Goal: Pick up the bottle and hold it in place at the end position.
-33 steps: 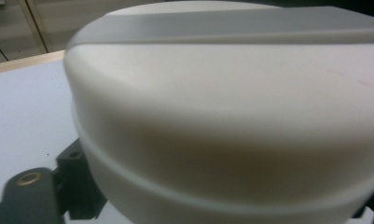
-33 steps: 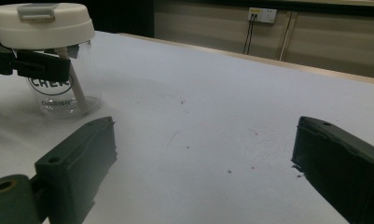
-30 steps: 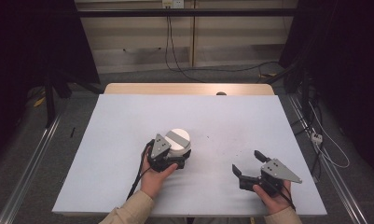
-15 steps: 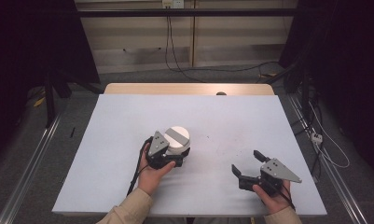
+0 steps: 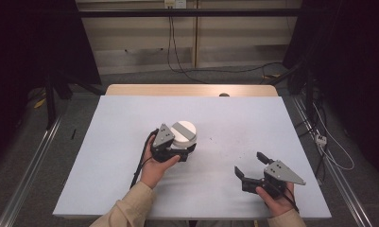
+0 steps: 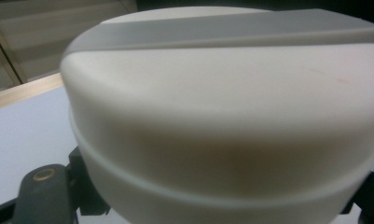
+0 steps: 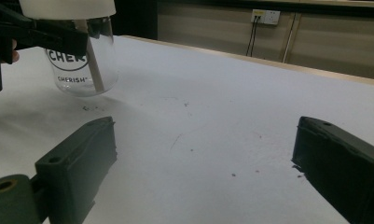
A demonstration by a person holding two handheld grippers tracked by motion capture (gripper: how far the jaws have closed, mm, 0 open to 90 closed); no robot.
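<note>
Little has shifted since the earlier pictures: the left claw (image 5: 183,147), a touch left of the frame's centre, has edged only slightly with the jar (image 5: 184,133), and the right claw (image 5: 251,164) has stayed low at the lower right. The left claw is clenched around the jar just under its white lid (image 6: 222,93). In the right gripper view the glass jar (image 7: 82,60) stands on the desk (image 5: 130,123) at upper left. The right claw is released and holds nothing. Judging by this, the hold is settled and a lift or a lid twist could follow.
</note>
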